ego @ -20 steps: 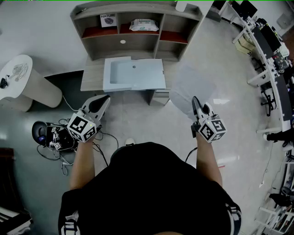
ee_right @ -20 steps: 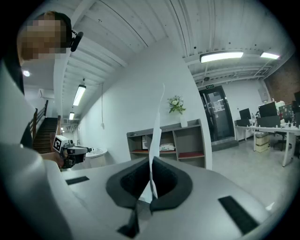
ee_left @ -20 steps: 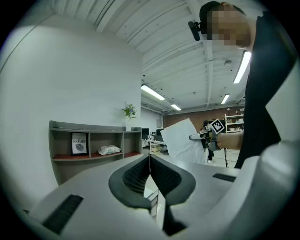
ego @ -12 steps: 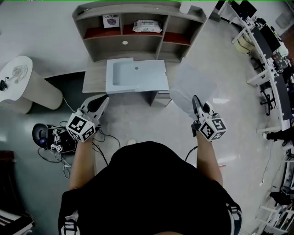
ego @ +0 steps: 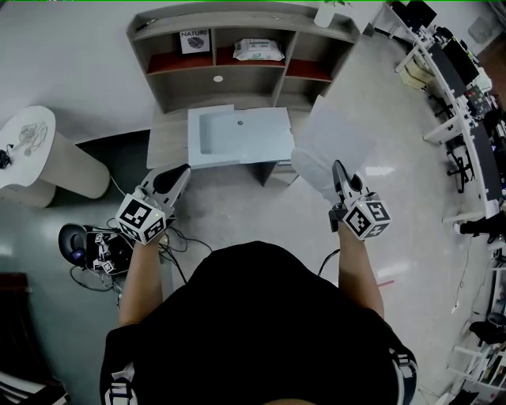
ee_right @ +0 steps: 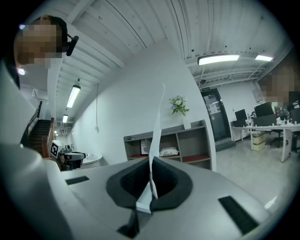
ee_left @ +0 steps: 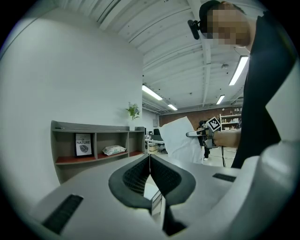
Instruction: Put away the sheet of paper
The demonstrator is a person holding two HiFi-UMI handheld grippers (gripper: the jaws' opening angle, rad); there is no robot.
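Clamping the sheet of paper point(ego: 332, 142), the right gripper point(ego: 337, 166) has its jaws closed — the left gripper point(ego: 182, 170) is closed and empty; the shelf point(ego: 237, 17) holds a wipes pack point(ego: 258, 50).

The thin white rectangular sheet of paper point(ego: 332, 142) is up in the air just right of centre in the upper half of the head view, unfolded and slightly bowed, its lower edge pinched between the closed jaws of the right gripper point(ego: 337, 166).

Grey shelf unit point(ego: 158, 79): framed card point(ego: 194, 41), wipes pack point(ego: 259, 50) in upper cubbies; white disc point(ego: 217, 78) on lower shelf. Desk point(ego: 168, 136) below carries pale blue tray point(ego: 241, 136). Floor point(ego: 261, 206): round white table point(ego: 32, 138), cable tangle point(ego: 103, 253).
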